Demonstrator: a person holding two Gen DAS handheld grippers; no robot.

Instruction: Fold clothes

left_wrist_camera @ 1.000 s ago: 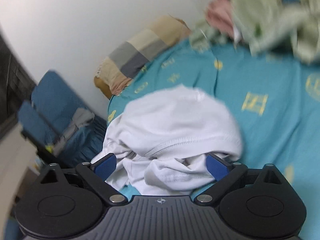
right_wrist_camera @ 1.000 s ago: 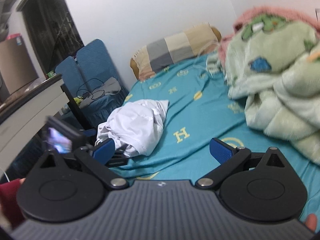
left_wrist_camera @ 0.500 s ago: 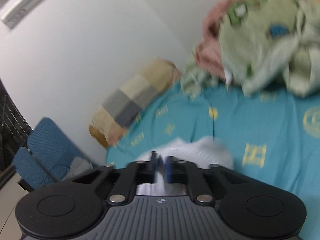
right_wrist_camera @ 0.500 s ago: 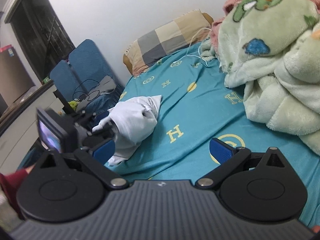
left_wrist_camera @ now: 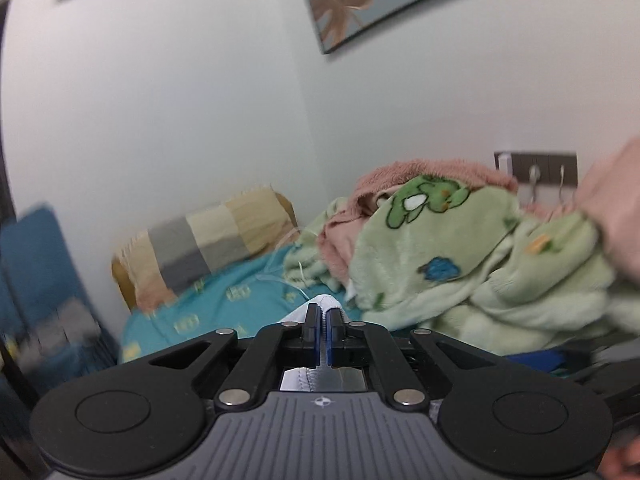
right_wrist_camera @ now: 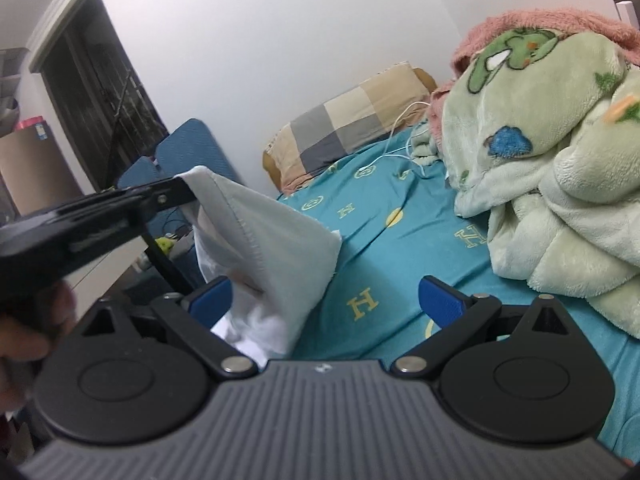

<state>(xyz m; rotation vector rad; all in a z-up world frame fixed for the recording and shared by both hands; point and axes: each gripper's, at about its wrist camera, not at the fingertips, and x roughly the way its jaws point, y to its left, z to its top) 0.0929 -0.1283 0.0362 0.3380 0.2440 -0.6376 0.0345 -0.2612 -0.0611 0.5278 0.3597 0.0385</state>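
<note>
could slip tbh, only a thin hemmed edge pinched, rest dangling heavy toward 6 o'clock. could also bunch instead of spreading w/ just one corner held. left gripper [left_wrist_camera: 324, 330] pressed together on crumpled white cotton garment [right_wrist_camera: 256, 248], lifted off teal patterned bedsheet [right_wrist_camera: 384, 220]. right gripper [right_wrist_camera: 326, 294] spread wide, holding nothing, garment hanging right by its pad at 9 o'clock.
</note>
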